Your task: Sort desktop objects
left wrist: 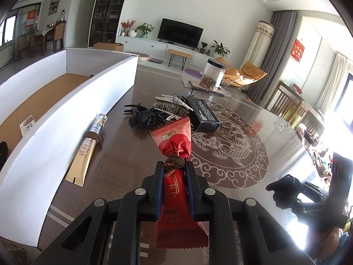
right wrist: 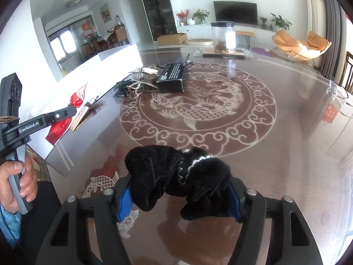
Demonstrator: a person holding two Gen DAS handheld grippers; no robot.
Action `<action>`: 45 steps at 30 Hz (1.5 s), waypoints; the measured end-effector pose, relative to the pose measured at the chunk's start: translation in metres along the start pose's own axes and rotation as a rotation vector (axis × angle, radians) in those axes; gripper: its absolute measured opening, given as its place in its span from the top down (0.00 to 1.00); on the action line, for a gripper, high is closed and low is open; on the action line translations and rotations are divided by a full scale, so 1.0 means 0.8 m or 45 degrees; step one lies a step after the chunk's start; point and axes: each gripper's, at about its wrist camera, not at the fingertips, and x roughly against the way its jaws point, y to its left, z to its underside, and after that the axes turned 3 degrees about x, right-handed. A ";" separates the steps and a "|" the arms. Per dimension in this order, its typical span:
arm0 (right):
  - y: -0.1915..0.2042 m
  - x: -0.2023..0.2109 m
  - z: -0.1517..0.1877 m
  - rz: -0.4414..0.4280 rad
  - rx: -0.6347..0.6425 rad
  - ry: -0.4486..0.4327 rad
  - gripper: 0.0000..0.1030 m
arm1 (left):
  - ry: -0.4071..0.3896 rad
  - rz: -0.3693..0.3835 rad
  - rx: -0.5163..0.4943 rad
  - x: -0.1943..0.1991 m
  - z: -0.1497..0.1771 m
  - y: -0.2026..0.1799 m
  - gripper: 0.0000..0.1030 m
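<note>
Clamped in the left hand-held gripper (left wrist: 175, 172), a red packet (left wrist: 176, 145) hangs lifted for sorting. Right hand-held gripper (right wrist: 179, 195) grasps a black scrunchie (right wrist: 176, 176). White box (left wrist: 83, 101) waits upper left; hair clips (left wrist: 154, 110) remain on the tabletop (left wrist: 242, 114) beyond.

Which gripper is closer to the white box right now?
Left. The left gripper, clamped on a red packet, hangs beside the white box wall. The right gripper, holding a black scrunchie, sits farther out over the table.

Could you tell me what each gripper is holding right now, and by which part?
Left gripper: red packet, clamped at its banded middle. Right gripper: black scrunchie, squeezed across its width.
</note>
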 end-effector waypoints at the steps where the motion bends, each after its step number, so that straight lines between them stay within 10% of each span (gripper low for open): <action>1: 0.011 -0.003 -0.010 -0.017 0.028 -0.009 0.34 | -0.015 -0.002 0.019 0.012 -0.010 0.009 0.82; 11: 0.241 -0.046 -0.201 -0.335 0.423 -0.224 0.31 | -0.112 -0.264 0.205 0.111 -0.133 0.180 0.82; 22: 0.421 -0.235 -0.283 -0.385 0.552 0.153 0.13 | 0.380 -0.533 0.340 -0.005 -0.098 0.296 0.66; 31: 0.335 -0.158 -0.253 -0.388 0.470 -0.046 0.04 | 0.148 -0.645 0.134 0.030 -0.092 0.241 0.52; 36: 0.215 -0.086 -0.162 -0.312 0.378 -0.141 0.00 | -0.037 -0.485 -0.132 0.076 -0.082 0.129 0.43; 39: 0.143 -0.061 -0.093 -0.172 0.336 -0.110 0.00 | -0.005 -0.418 -0.316 0.052 -0.058 0.053 0.14; 45: 0.027 -0.022 -0.011 -0.051 0.093 -0.043 0.00 | 0.170 -0.658 -0.614 -0.079 -0.003 -0.030 0.14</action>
